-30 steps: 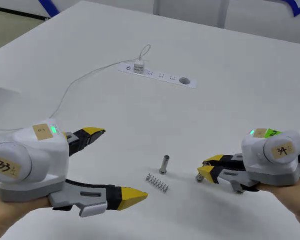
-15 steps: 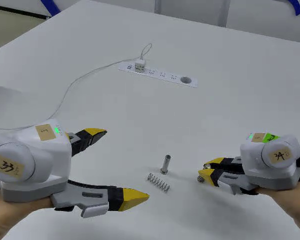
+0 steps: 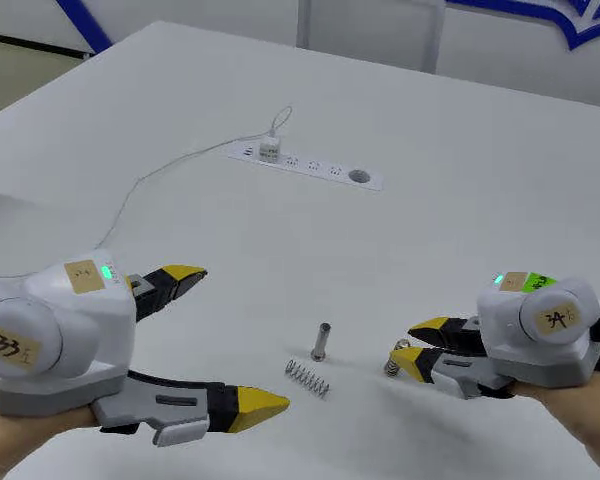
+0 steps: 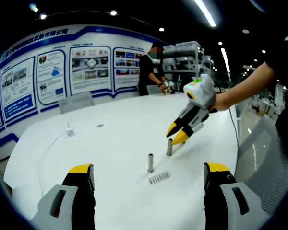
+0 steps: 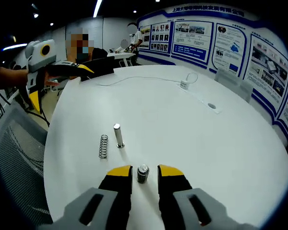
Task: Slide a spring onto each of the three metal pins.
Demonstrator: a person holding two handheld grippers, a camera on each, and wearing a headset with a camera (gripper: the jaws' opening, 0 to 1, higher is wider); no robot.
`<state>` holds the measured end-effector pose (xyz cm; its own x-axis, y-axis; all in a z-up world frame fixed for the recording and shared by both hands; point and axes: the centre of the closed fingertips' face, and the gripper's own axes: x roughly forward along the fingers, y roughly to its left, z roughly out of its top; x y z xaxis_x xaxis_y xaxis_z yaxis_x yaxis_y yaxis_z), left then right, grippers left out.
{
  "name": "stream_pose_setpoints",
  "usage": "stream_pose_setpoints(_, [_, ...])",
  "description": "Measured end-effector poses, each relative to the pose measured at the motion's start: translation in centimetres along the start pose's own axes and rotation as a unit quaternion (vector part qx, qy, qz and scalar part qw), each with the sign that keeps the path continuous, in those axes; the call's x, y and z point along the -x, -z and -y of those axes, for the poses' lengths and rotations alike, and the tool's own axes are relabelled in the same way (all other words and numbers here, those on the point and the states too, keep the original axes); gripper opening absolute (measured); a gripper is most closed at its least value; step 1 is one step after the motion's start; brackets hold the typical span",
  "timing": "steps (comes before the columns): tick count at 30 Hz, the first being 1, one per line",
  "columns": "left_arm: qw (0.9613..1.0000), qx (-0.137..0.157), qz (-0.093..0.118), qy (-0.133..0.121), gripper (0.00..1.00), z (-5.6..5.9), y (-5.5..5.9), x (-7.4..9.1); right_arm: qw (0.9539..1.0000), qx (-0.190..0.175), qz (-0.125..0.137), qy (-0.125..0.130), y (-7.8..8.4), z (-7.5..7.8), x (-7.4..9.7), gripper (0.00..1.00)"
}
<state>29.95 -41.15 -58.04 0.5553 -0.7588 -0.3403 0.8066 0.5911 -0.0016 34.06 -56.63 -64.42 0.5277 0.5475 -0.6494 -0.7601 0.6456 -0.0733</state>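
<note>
One loose steel coil spring (image 3: 307,378) lies beside the bare upright metal pin (image 3: 321,341); pinch it lightly (left gripper (image 3: 235,337) spread wide; right gripper (image 3: 412,343) apparently barely parted).

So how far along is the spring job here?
Looks done: the first pin wears a spring and stands between the tips of the right tongs, which are narrowly open. In hand: nothing is gripped, and the left tongs hang wide open. Left: the bare pin stands upright with the loose spring lying beside it, not yet on. I count two pins here.
</note>
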Motion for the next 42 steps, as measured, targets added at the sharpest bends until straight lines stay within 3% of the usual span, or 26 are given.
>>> stream_pose_setpoints(5, [0.9999, -0.012, 0.01, -0.001, 0.96, -0.1, -0.8, 0.5, 0.9999, 0.006, 0.01, 0.002, -0.8, -0.5, 1.3, 0.21])
stream_pose_setpoints(9, [0.9999, -0.013, 0.004, 0.0, 0.96, -0.3, -0.6, 0.7, 0.9997, 0.007, 0.024, -0.003, -1.6, -1.4, 1.8, 0.22])
stream_pose_setpoints(14, [0.9999, -0.011, 0.004, -0.002, 0.96, -0.7, -0.6, 1.0, 0.999, 0.008, 0.036, -0.024, -2.4, -3.3, 1.5, 0.22])
stream_pose_setpoints(20, [0.9999, -0.012, 0.004, -0.005, 0.96, -0.8, -0.7, 1.2, 0.9979, 0.02, 0.029, -0.054, -2.4, -6.2, -0.2, 0.22])
stream_pose_setpoints(27, [1.0, -0.005, -0.001, 0.001, 0.96, -0.6, -0.2, 1.6, 0.9963, 0.034, 0.015, -0.077, -1.6, -8.1, -2.0, 0.22])
stream_pose_setpoints(34, [0.9998, -0.002, -0.018, 0.01, 0.95, -0.4, 0.9, 2.1, 0.9961, 0.019, 0.008, -0.086, -0.9, -8.9, -3.6, 0.21])
stream_pose_setpoints(42, [0.9997, 0.006, -0.024, -0.001, 0.94, -1.1, 1.5, 2.7, 0.9979, -0.009, -0.01, -0.063, 0.2, -8.5, -6.2, 0.21])
